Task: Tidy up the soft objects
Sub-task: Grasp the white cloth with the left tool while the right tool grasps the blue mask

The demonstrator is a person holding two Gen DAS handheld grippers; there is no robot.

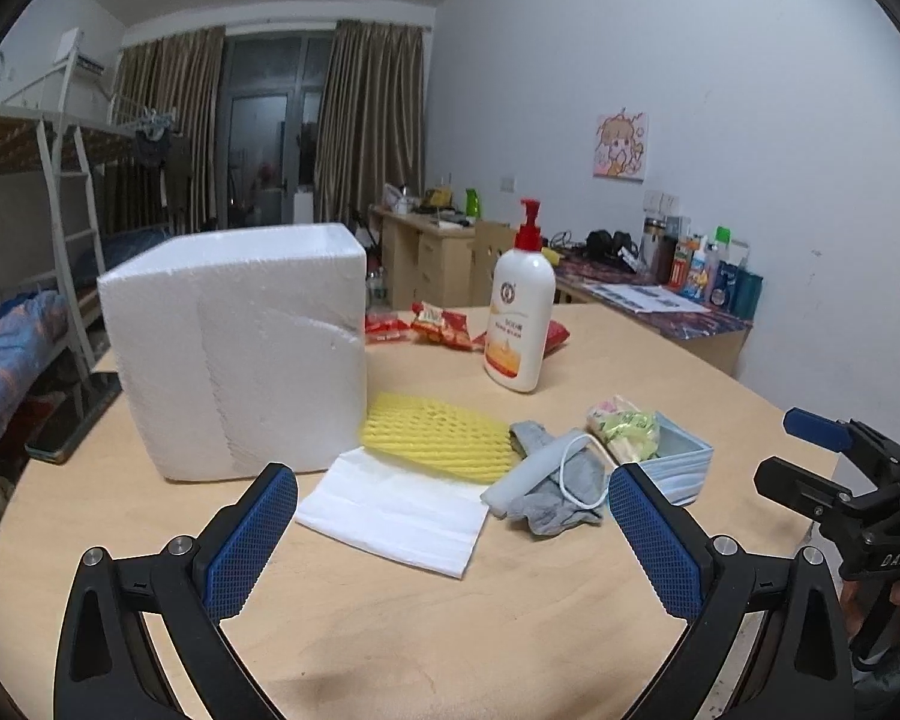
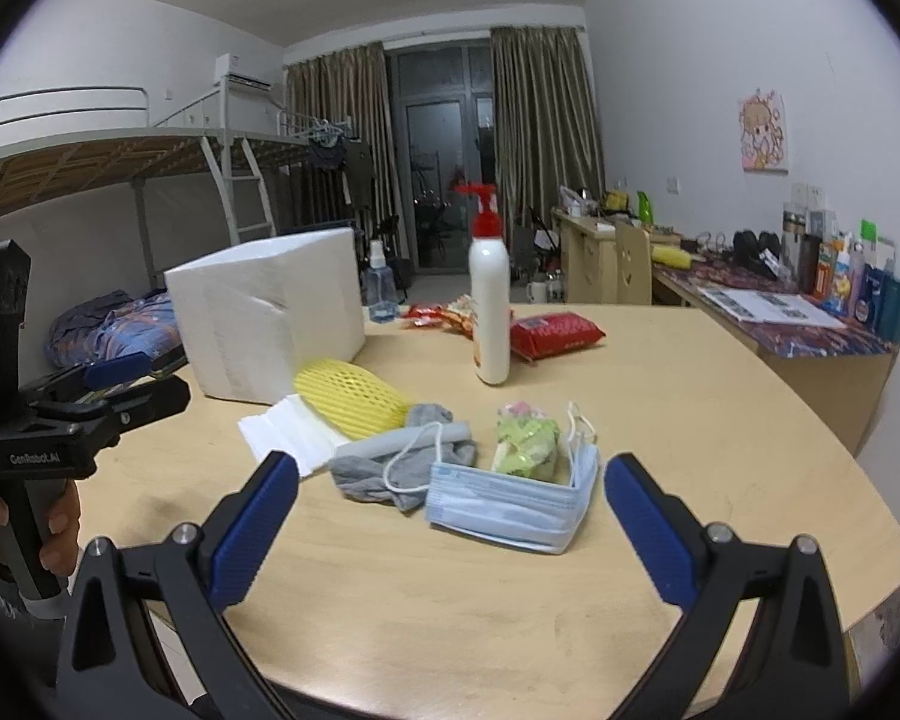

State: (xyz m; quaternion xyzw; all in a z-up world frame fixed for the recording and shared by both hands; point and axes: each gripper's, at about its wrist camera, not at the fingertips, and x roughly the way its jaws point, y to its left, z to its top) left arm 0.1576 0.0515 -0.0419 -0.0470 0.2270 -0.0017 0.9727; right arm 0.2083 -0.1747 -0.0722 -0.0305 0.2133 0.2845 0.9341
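Soft items lie in a row on the wooden table [image 1: 390,630]: a folded white foam sheet [image 1: 393,513], a yellow foam net [image 1: 441,435], a grey sock [image 1: 555,495] with a pale foam tube [image 1: 528,474] on it, a blue face mask [image 2: 510,495], and a green-pink wrapped bundle [image 2: 525,441]. A white styrofoam box [image 1: 234,348] stands at the left. My left gripper [image 1: 453,540] is open and empty, just short of the white sheet. My right gripper [image 2: 450,531] is open and empty, just short of the mask.
A white lotion bottle with a red pump [image 1: 519,324] stands behind the soft items. Red snack packets [image 2: 555,333] lie further back, with a small clear spray bottle [image 2: 380,291] beside the box. A bunk bed [image 1: 42,192] is left, desks [image 2: 780,312] right.
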